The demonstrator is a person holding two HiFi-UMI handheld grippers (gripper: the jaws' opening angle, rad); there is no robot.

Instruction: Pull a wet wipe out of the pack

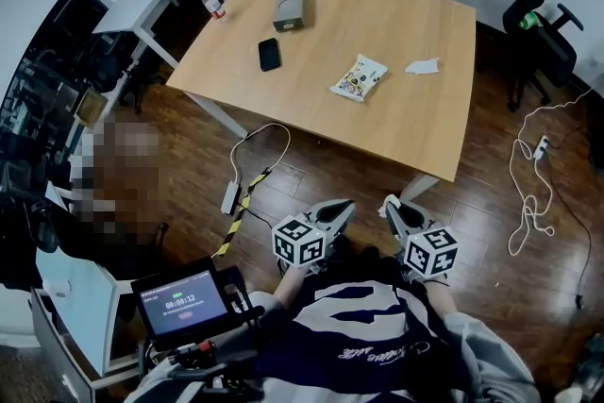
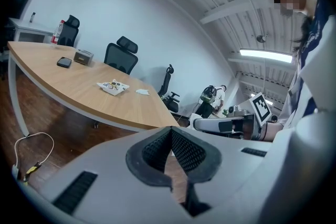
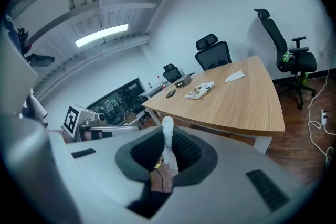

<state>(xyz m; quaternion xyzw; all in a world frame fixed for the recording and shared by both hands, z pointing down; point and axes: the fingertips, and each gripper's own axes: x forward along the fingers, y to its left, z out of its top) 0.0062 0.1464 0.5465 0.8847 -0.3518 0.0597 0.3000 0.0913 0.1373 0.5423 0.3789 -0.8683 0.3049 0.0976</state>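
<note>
Left gripper [image 2: 170,132] closed, empty; right gripper [image 3: 167,127] pinches a half-hidden white strip [image 3: 167,139], perhaps a wipe.

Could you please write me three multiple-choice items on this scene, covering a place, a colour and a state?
1. Where is the snack packet? A on the table; B on the floor; C on a chair.
2. What colour is the phone? A white; B black; C red.
3. How is the right hand-held gripper? A wide open, empty; B lying on the table; C shut on a white scrap.
Key: A, it lies between phone and tissue; B, black against the wood; C, it pinches the scrap.
</note>
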